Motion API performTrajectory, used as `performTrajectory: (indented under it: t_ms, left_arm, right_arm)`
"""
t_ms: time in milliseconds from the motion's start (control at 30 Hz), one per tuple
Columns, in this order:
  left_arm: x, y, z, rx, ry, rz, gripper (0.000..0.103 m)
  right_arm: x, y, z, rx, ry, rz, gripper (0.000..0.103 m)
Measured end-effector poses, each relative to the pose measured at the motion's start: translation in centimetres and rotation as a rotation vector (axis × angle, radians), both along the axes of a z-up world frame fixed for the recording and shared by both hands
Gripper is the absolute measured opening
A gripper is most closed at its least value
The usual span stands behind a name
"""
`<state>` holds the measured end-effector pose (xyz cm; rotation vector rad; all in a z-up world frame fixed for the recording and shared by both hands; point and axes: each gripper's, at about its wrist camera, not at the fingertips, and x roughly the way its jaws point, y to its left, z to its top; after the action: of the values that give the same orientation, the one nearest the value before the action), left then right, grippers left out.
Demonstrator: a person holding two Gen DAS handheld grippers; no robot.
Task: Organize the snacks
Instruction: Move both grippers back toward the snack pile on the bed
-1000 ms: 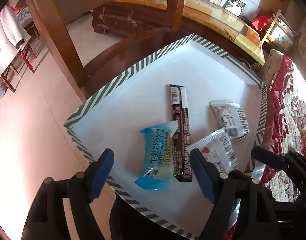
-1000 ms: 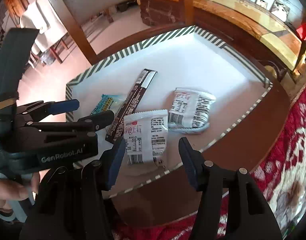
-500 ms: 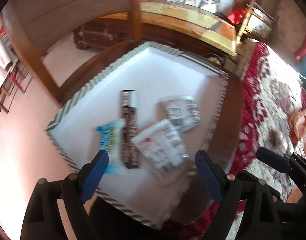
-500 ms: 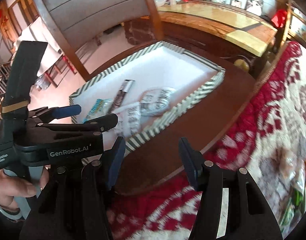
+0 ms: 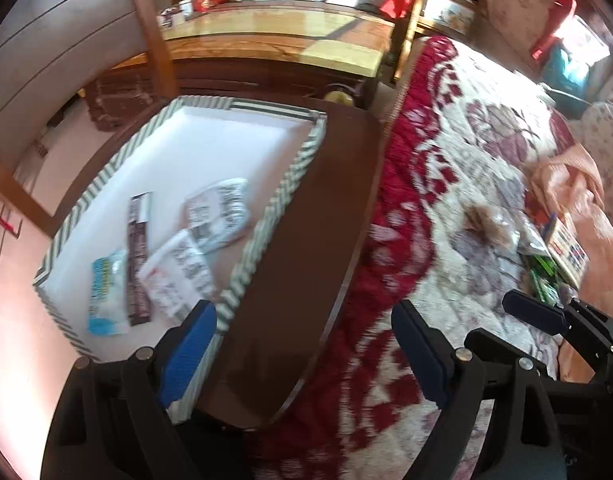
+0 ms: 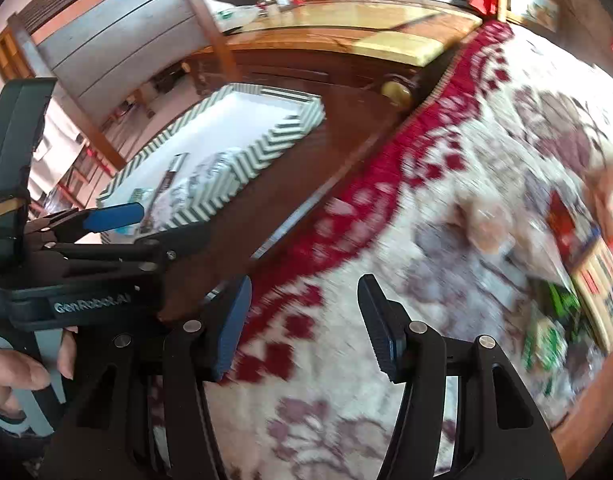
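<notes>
Four snacks (image 5: 194, 256) already lie in the striped tray (image 5: 266, 216) on the counter (image 5: 306, 240) as your left gripper (image 5: 302, 352) and right gripper (image 6: 304, 326), fingers wide and empty, face the bed (image 6: 426, 200), where the remaining packets (image 6: 554, 320) likely need a reach and pinch.
</notes>
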<state>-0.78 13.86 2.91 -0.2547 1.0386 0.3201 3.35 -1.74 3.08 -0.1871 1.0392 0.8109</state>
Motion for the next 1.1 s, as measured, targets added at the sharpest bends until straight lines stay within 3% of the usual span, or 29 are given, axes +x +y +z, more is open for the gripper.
performTrajectory:
  t_ms: [667, 1100]
  left_arm:
    - [5.6, -10.3, -1.3, -0.043, 0.039, -0.209, 0.091]
    - [10.0, -13.0, -2.1, -0.086, 0.071, -0.249, 0.091]
  right_arm:
    - [2.9, -16.2, -3.2, -0.014, 0.067, -0.309, 0.056]
    - [3.9, -18.8, -4.3, 0.019, 0.101, -0.358, 0.056]
